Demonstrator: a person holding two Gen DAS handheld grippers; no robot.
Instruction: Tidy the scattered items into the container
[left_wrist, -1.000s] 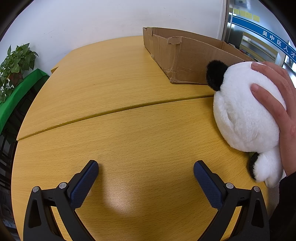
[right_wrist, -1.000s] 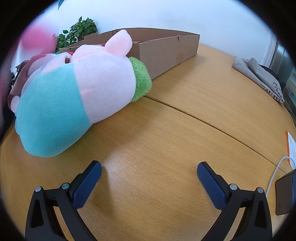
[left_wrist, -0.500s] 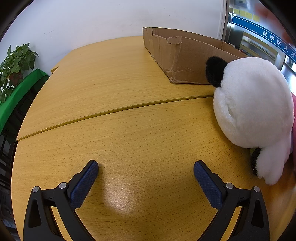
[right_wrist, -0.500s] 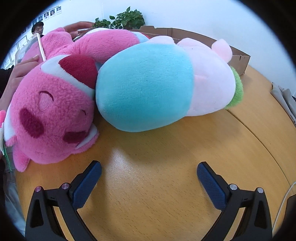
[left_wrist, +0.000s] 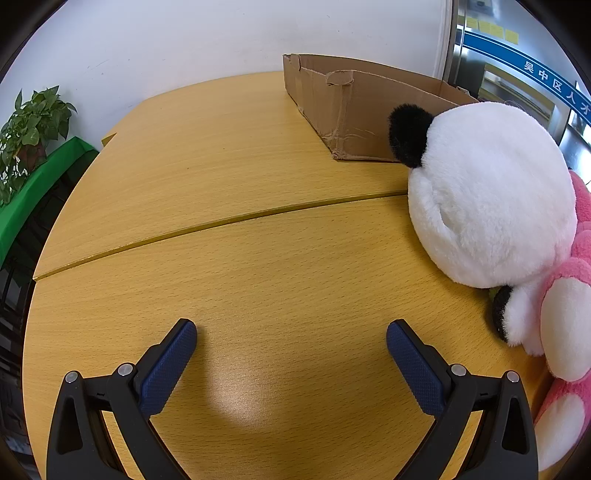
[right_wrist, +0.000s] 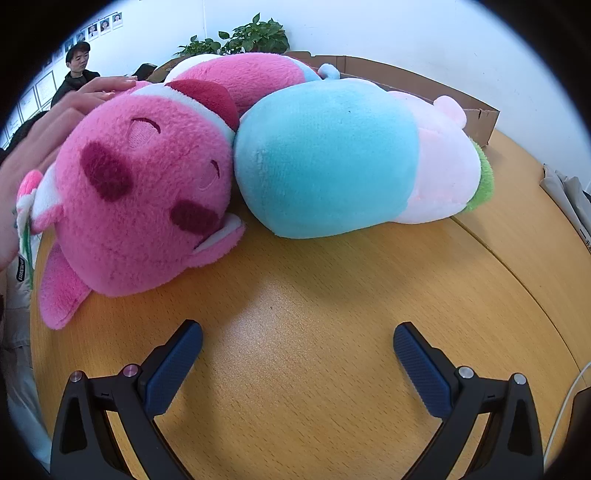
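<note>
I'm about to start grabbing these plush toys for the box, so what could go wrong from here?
1. A hand rests on the pink plush; the right gripper, open, might pinch it.
2. The pink plush presses against the blue and pink plush, so lifting one may drag the other.
3. The panda plush looks wider than the open left gripper and may slip.

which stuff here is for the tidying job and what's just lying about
For the job:
- cardboard box
- white panda plush
- pink plush
- blue and pink plush

Just lying about:
- potted plant
- grey folded cloth
- white cable
</note>
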